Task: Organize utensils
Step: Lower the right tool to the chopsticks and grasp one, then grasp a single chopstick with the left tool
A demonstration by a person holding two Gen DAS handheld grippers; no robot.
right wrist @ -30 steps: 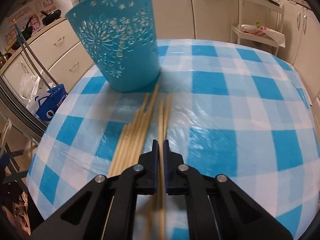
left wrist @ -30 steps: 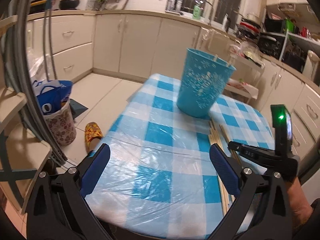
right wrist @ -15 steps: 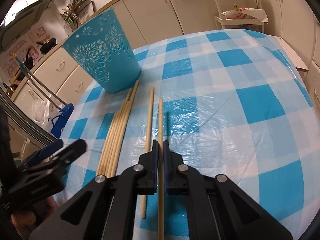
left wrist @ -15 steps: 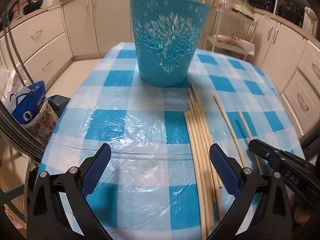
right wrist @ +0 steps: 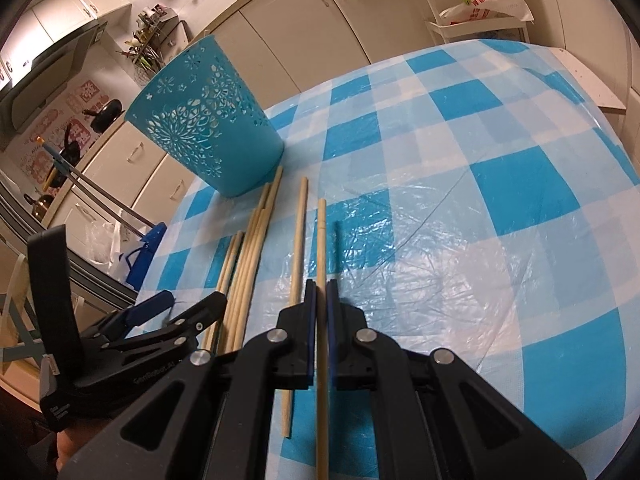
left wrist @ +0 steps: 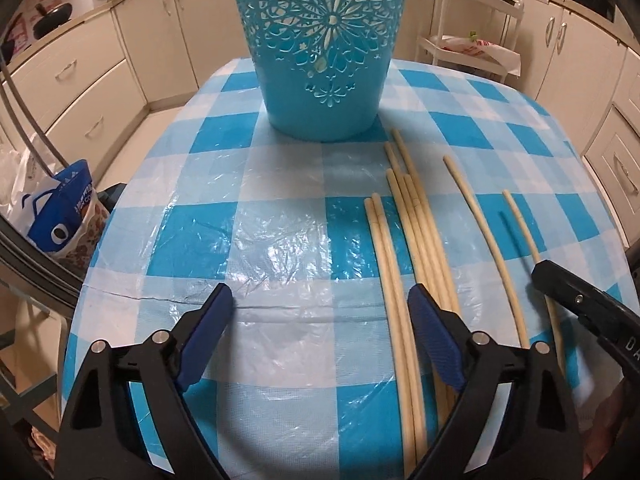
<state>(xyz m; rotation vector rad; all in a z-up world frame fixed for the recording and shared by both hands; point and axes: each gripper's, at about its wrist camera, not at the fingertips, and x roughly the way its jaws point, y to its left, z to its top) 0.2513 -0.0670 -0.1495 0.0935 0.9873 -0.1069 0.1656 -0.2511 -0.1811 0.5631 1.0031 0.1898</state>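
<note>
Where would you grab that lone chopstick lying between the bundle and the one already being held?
Probably mid-shaft, from above. The lone chopstick lies flat on the tablecloth, with open gaps between it and both the bundle and the held chopstick, so open jaws could straddle it crosswise there without nudging either neighbour.

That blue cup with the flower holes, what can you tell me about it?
The blue cup looks like plastic, tapering to a narrower base, its wall pierced with lacy flower cut-outs. It stands upright on the checked tablecloth toward the far side, with nothing visibly inside through the holes. A bunch of wooden chopsticks lies just in front, the longest tip close to its base; whether they touch is unclear. Neither gripper touches it.
</note>
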